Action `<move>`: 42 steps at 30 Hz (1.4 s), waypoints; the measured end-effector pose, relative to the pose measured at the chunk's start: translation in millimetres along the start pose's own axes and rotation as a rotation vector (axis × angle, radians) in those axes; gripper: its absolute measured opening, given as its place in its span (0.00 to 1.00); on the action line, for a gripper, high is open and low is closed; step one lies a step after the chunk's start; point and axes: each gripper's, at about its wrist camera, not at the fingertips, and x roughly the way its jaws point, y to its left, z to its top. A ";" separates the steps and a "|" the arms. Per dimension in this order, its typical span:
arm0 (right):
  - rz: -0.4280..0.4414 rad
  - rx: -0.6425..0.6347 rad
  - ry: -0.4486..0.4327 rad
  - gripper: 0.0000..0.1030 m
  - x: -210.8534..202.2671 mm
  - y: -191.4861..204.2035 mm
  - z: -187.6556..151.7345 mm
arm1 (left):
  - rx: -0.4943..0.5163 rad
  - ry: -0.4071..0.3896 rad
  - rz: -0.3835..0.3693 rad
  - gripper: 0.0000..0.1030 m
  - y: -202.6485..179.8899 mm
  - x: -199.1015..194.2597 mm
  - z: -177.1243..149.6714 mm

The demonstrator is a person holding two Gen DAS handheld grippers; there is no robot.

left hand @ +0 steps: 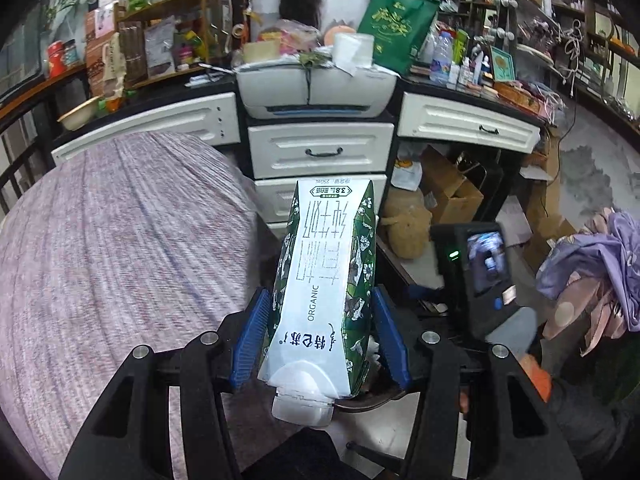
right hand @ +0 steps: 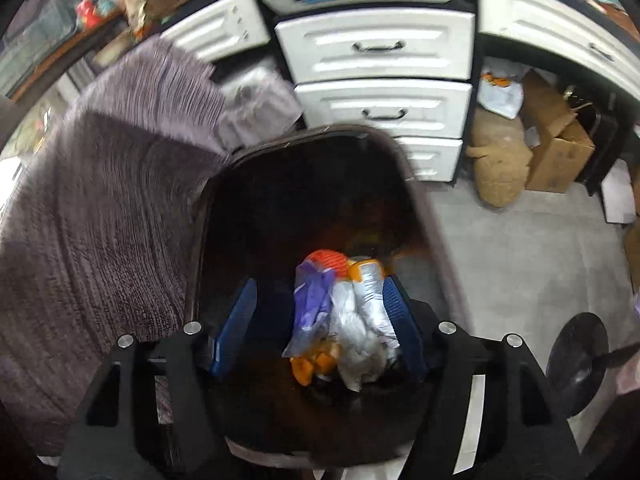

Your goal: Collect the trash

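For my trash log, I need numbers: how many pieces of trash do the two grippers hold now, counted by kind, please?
Milk carton, in the left gripper: 1
Crumpled wrappers, between the fingers of the right gripper above the dark bin: at least 2, one purple, one silver and orange; the exact number cannot be told
Total: at least 3

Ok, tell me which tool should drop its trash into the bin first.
Right. The right tool hangs directly over the open dark bin, with crumpled wrappers between its pads. The left tool grips the milk carton, facing the drawers, with no bin opening ahead.
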 end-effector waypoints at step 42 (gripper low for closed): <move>-0.200 0.166 -0.361 0.87 -170.4 -64.2 -11.5 | 0.111 -0.011 0.069 0.95 -46.6 16.6 -8.9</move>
